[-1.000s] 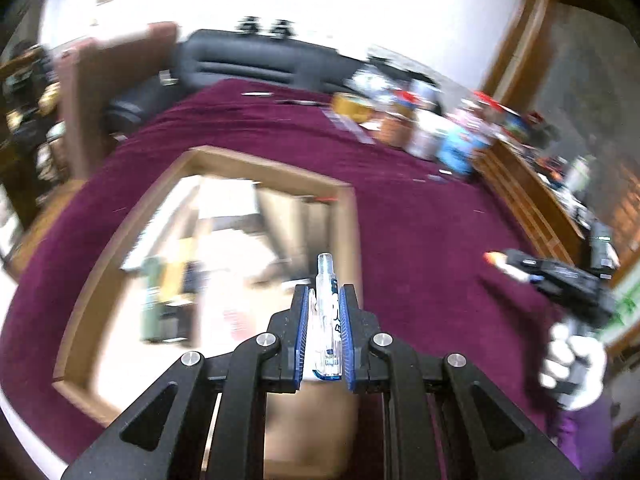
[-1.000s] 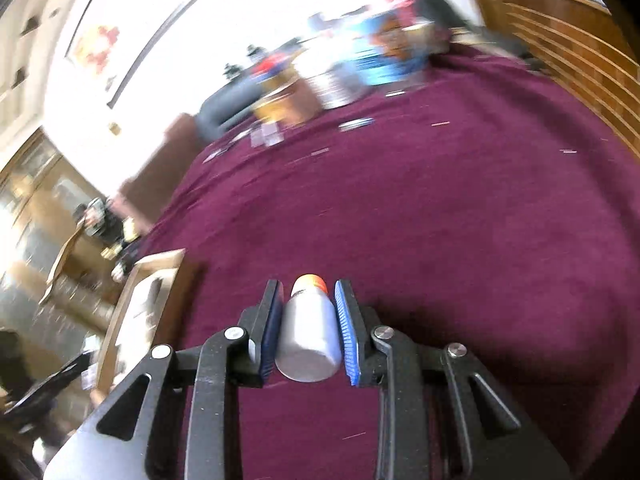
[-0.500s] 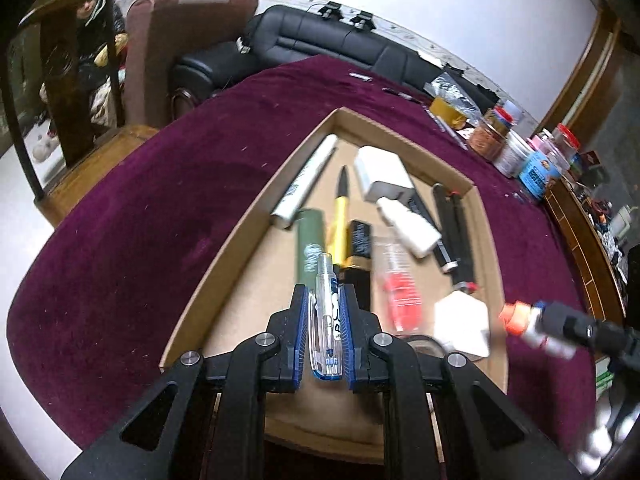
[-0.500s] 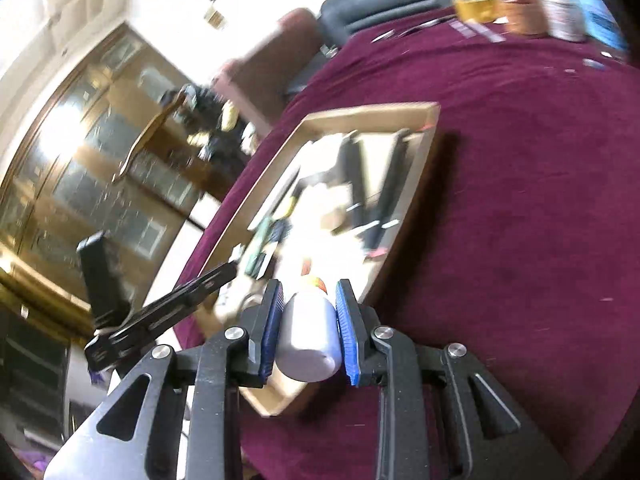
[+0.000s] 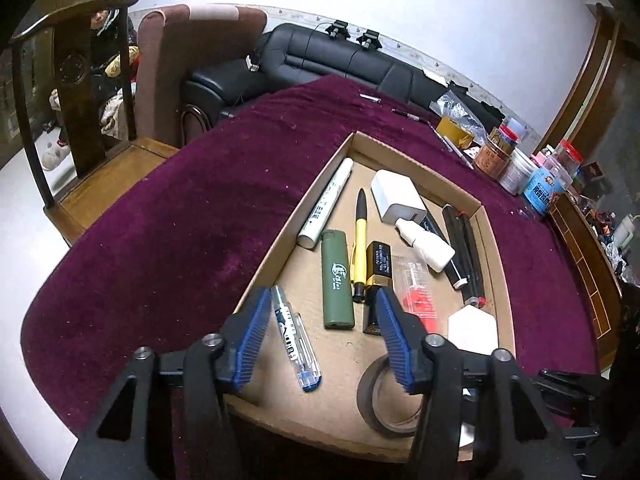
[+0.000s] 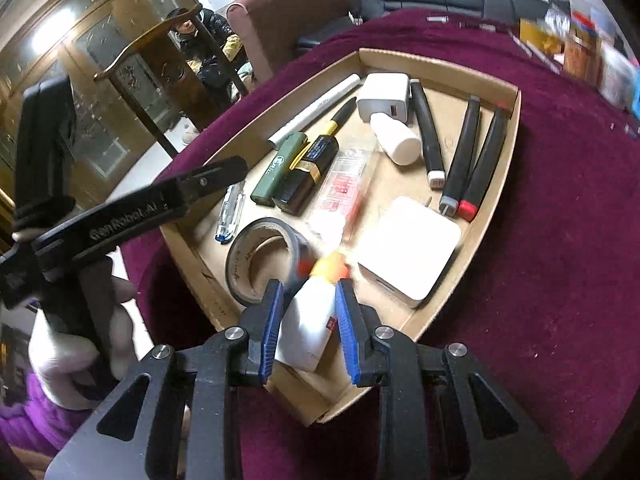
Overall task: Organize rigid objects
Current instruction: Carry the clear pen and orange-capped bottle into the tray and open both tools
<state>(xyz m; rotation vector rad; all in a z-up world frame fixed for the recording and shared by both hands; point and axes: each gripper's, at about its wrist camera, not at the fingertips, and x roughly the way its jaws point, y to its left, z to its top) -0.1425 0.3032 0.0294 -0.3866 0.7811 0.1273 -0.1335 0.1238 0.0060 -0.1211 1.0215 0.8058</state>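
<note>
Left wrist: left tool (image 5: pixel 320 336) spread wide over clear pen (image 5: pixel 295 338); right tool (image 6: pixel 308 330) loose round glue bottle (image 6: pixel 310 320).

A black sofa (image 5: pixel 352 60) was seen at twelve o'clock beyond the maroon-covered desk (image 5: pixel 192 216). A dark wooden chair (image 5: pixel 76 120) stood at ten o'clock, and jars and tins (image 5: pixel 520 160) were clustered at two o'clock.

Both wrist cameras look steeply down along their fingers, close above the same tray (image 5: pixel 494 240) (image 6: pixel 510 128) from its near end.
</note>
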